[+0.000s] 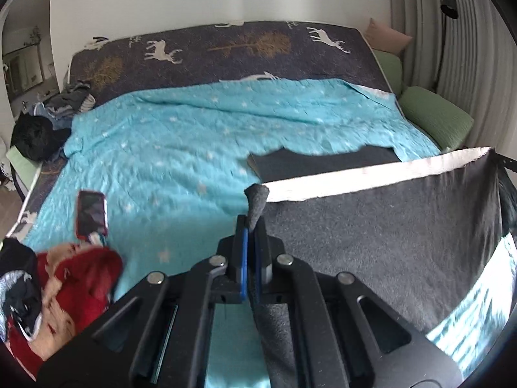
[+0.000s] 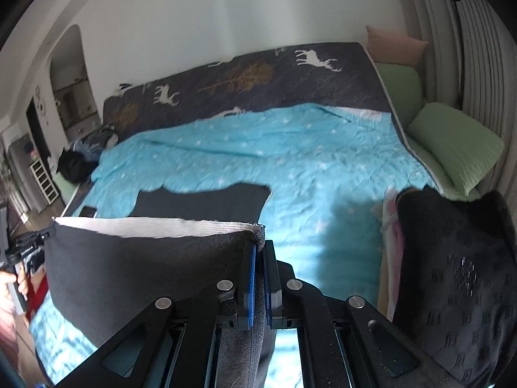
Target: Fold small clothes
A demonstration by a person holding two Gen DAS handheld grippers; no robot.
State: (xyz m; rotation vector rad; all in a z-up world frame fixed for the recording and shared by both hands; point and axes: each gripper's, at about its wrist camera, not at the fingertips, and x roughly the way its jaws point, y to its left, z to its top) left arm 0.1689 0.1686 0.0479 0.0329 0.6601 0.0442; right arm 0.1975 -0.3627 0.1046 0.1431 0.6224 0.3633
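Observation:
A dark grey garment with a white waistband is stretched in the air between both grippers above a bed. My left gripper is shut on one top corner of it. My right gripper is shut on the other top corner; the cloth hangs to its left. The garment's far end lies flat on the turquoise blanket. The left gripper also shows at the left edge of the right wrist view.
A phone lies on the blanket at left, beside a red and cream clothes pile. A dark patterned pile sits at right. Green pillows line the right side. More clothes lie at far left.

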